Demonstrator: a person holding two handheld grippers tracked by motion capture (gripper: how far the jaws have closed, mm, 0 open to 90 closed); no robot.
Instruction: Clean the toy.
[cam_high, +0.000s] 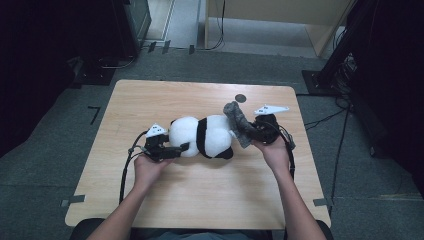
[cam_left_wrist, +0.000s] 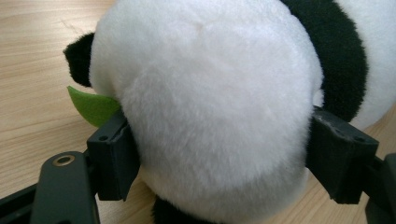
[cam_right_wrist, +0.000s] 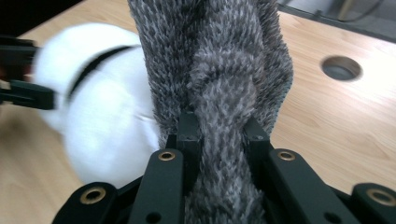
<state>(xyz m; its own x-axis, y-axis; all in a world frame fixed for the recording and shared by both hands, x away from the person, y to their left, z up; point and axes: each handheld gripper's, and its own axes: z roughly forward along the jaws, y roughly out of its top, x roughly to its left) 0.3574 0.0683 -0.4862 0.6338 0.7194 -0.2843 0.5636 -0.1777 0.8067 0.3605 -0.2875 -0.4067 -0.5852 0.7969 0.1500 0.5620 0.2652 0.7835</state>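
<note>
High view: a plush panda (cam_high: 205, 136) lies mid-frame on a pale wooden tabletop (cam_high: 200, 200) above grey carpet. Left gripper view: the left tool (cam_left_wrist: 219, 163) clamps the panda's white body. Right gripper view: the right tool (cam_right_wrist: 219, 135) pinches grey fuzzy cloth (cam_right_wrist: 219, 60).

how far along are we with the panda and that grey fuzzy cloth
Done: left gripper clamps the panda's white head end on the table. In hand: right gripper, jaws shut on the grey cloth, holds it beside the panda. Left: the cloth isn't wrapped around the panda yet.
</note>
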